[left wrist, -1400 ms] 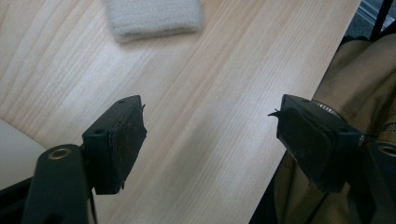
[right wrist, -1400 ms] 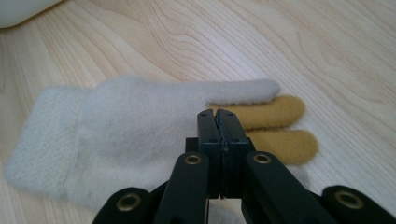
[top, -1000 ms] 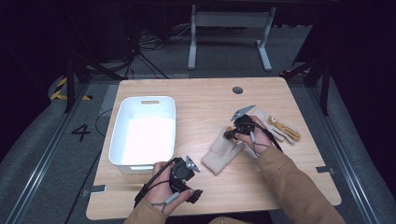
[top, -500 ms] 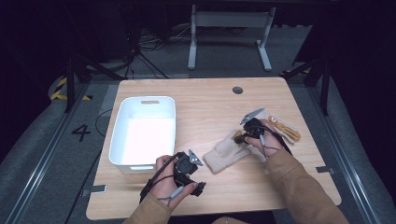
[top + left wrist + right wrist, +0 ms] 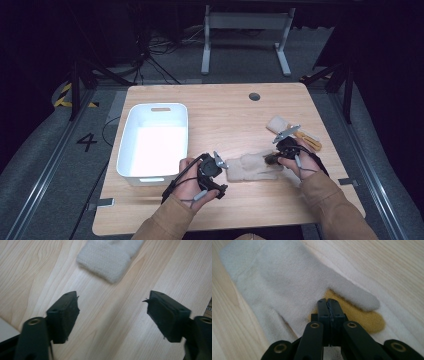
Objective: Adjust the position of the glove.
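A white rectangular bin (image 5: 154, 141) sits at the left of the wooden surface (image 5: 225, 112), with nothing visible inside. A cream glove (image 5: 250, 167) lies flat between the two tools, fuzzy at the cuff, with a mustard-yellow patch near the thumb. The right tool (image 5: 272, 159) is clenched on the glove's edge. The left tool (image 5: 220, 176) is released; its jaws have just been closing, short of the cuff.
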`<state>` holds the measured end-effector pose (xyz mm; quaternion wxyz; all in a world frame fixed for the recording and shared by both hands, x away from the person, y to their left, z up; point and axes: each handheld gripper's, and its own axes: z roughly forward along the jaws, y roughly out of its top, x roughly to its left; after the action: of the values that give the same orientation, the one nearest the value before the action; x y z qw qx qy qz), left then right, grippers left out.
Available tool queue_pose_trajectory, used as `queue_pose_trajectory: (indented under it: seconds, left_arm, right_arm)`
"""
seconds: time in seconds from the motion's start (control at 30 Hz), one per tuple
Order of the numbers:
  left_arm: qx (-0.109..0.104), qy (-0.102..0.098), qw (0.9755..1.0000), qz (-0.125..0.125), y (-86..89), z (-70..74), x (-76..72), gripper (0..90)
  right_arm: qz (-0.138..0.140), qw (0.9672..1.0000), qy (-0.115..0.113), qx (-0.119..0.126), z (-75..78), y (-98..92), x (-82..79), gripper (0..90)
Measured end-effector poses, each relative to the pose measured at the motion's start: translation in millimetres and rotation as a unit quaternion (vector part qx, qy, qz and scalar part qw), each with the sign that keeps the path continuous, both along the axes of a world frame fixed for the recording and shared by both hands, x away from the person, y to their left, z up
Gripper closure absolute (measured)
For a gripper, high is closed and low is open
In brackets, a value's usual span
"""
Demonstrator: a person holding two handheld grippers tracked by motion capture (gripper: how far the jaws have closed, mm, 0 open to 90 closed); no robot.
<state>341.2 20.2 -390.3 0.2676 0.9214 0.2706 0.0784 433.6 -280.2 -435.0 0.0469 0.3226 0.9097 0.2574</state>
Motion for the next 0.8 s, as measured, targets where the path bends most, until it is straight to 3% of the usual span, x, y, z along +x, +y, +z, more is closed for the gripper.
queue_pose_trajectory:
  seconds: [0.13, 0.37, 0.6, 0.8]
  left_arm:
    - [-0.012, 0.010, 0.9998, -0.009, -5.0, -0.2, 5.8, 35.0]
    - [-0.010, 0.010, 0.9996, -0.023, -12.4, 0.3, 11.2, 32.8]
    - [-0.027, 0.011, 0.9991, -0.031, -13.3, 4.3, 18.8, 29.7]
    - [-0.017, 0.012, 0.9995, -0.025, -11.8, 4.2, 20.8, 29.4]
  right_arm:
    - [0.000, 1.0000, -0.003, 0.003, -0.2, -5.7, -7.7, 89.7]
    - [-0.008, 0.9994, -0.026, 0.020, 6.3, -16.2, -17.2, 87.8]
    - [-0.026, 0.9966, -0.054, 0.057, 23.8, -35.4, -29.2, 83.8]
    - [-0.040, 0.9939, -0.072, 0.073, 33.6, -44.9, -32.9, 80.8]
